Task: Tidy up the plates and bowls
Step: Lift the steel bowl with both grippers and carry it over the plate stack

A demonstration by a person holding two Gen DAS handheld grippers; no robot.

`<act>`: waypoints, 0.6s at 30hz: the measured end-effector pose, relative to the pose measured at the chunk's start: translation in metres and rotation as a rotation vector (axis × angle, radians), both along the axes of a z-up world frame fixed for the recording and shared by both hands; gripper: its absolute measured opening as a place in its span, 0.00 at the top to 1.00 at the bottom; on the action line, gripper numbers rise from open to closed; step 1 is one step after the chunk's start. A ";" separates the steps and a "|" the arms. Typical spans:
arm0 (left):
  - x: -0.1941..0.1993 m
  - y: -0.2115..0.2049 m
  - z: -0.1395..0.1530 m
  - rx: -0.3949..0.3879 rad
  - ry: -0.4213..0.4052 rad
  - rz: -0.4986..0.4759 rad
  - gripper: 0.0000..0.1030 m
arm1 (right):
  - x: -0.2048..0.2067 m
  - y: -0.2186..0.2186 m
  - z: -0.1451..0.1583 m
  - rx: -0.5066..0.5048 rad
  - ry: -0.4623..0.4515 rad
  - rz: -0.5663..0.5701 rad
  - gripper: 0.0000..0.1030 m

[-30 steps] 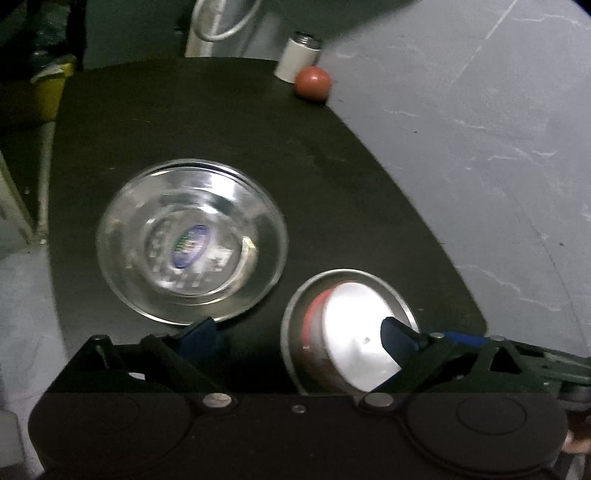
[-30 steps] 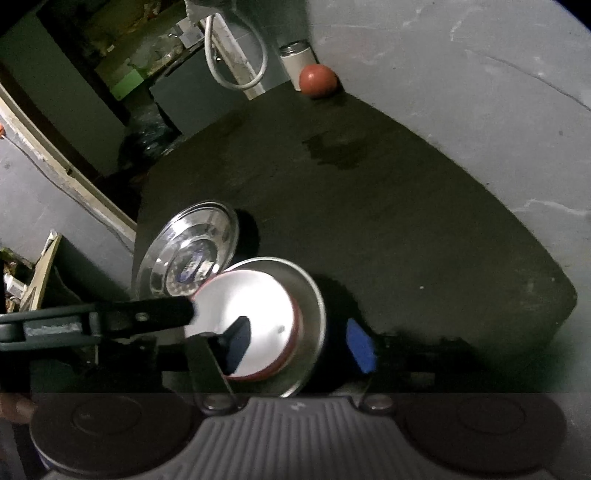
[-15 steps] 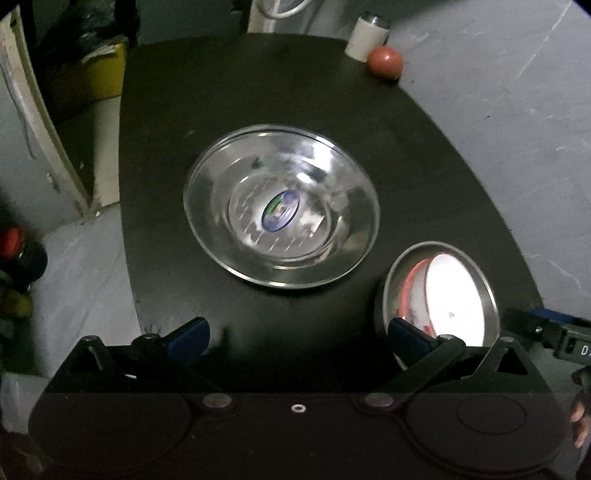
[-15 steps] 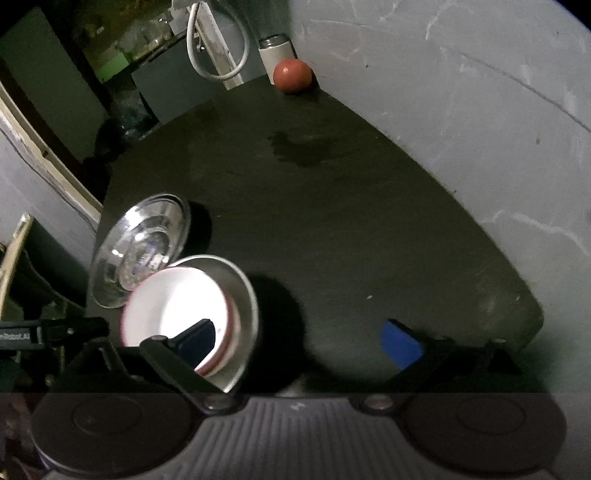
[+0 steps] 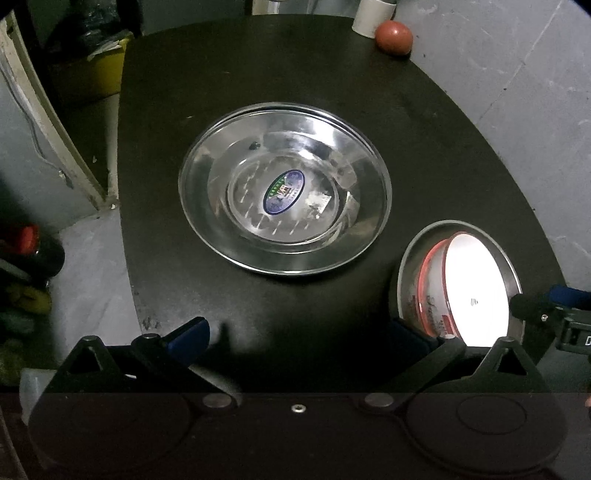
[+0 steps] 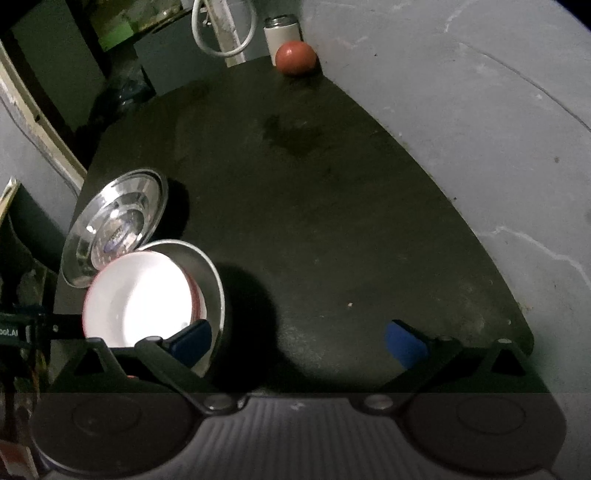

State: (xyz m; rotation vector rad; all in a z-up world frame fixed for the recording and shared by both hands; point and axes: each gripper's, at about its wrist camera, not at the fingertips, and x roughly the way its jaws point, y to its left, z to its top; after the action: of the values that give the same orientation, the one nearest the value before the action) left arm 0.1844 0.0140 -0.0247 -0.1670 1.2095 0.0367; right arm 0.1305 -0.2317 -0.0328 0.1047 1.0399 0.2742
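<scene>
Nearest the camera in the right wrist view, the right gripper (image 6: 297, 341) stands with its jaws spread wide and nothing between them but bare dark bench (image 6: 332, 221). Its left blue pad sits just in front of the rim of a small steel bowl (image 6: 212, 269) at the lower left of the frame, and it is hard to tell whether the two touch. A white bowl with a red rim (image 6: 136, 295) is nested inside the steel one, which looks like a deliberate stacking of like with like. Both lie left of the jaws, outside the gap.

In the left wrist view, the left gripper (image 5: 301, 336) is also open and holds nothing. The nested pair appears at the lower right of that frame, the small steel bowl (image 5: 410, 266) just beyond the right pad and the white bowl (image 5: 476, 288) tilted inside it. A tip of the other gripper pokes in from the right edge.

Farther up, at the centre of the frame, a wide steel plate (image 5: 284, 258) with an oval sticker lies flat on the bench, well ahead of the open jaws and roughly in line with the gap. It seems the likely next thing to sort.

At the far upper right corner of the bench a red ball (image 5: 393, 37) rests beside a white can (image 5: 371, 18), near the grey wall and clear of the dishes.
</scene>
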 end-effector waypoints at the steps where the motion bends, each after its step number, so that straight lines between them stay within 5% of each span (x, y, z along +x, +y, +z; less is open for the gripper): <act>1: 0.000 -0.001 0.001 0.008 0.000 -0.002 0.01 | 0.000 0.001 0.000 -0.008 0.000 0.006 0.00; 18: -0.005 -0.010 0.002 -0.088 -0.006 -0.052 0.01 | 0.007 0.006 -0.005 -0.027 0.025 0.045 0.00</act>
State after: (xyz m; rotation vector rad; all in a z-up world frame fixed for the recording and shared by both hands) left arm 0.1795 0.0044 -0.0227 -0.2123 1.2097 -0.0623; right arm 0.1373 -0.2260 -0.0379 0.0605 1.0712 0.2997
